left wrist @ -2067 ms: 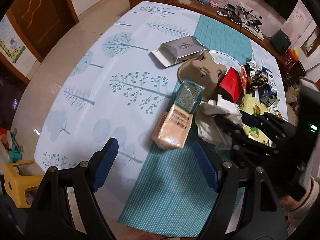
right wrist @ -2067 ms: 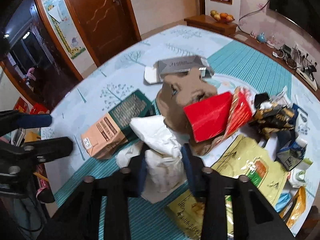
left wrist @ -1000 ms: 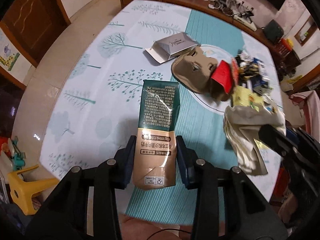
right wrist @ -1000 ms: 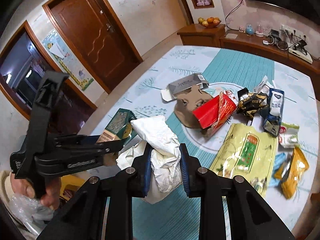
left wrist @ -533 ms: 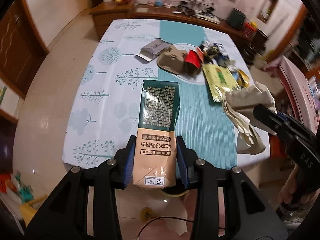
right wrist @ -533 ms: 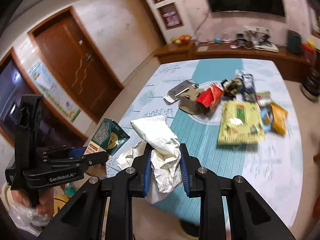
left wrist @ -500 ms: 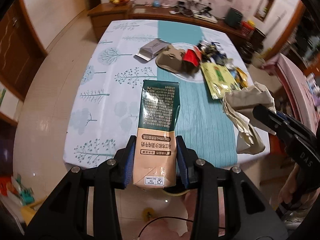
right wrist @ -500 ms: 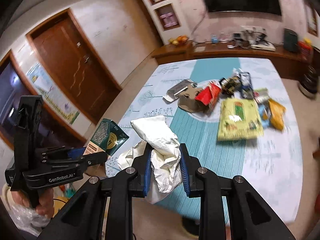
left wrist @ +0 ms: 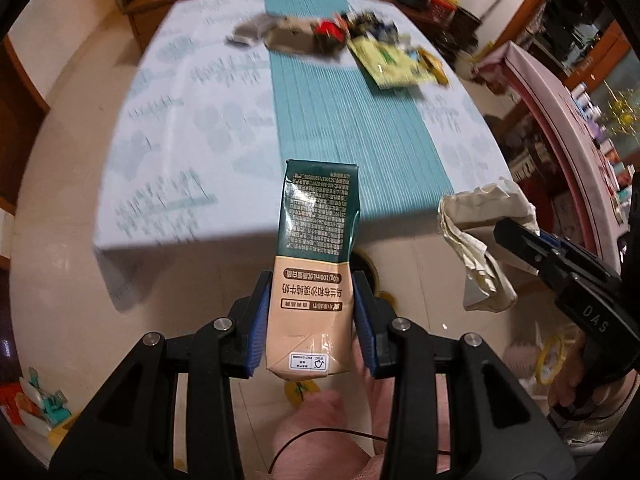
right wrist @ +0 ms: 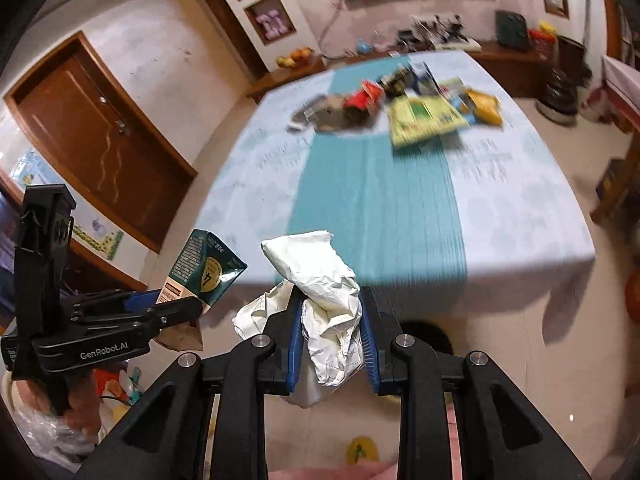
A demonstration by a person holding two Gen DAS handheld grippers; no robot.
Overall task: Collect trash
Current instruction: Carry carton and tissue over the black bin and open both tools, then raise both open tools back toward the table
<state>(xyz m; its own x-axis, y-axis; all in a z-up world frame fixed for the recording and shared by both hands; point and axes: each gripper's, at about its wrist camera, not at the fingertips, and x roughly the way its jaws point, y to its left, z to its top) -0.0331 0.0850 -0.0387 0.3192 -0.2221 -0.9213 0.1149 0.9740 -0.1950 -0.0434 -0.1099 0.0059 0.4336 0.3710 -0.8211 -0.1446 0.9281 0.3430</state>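
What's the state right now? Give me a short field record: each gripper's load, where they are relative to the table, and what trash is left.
left gripper: shut on milk carton
right gripper: shut on crumpled paper
position: both held off the table's near edge, above the floor
table: trash pile remains at the far end, blurred
recognisable in pile: yellow-green bag, red packet

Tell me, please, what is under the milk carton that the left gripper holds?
Under the milk carton, shut in the left gripper, lies tiled floor and a dark round opening, mostly covered by the carton. What it is cannot be told.
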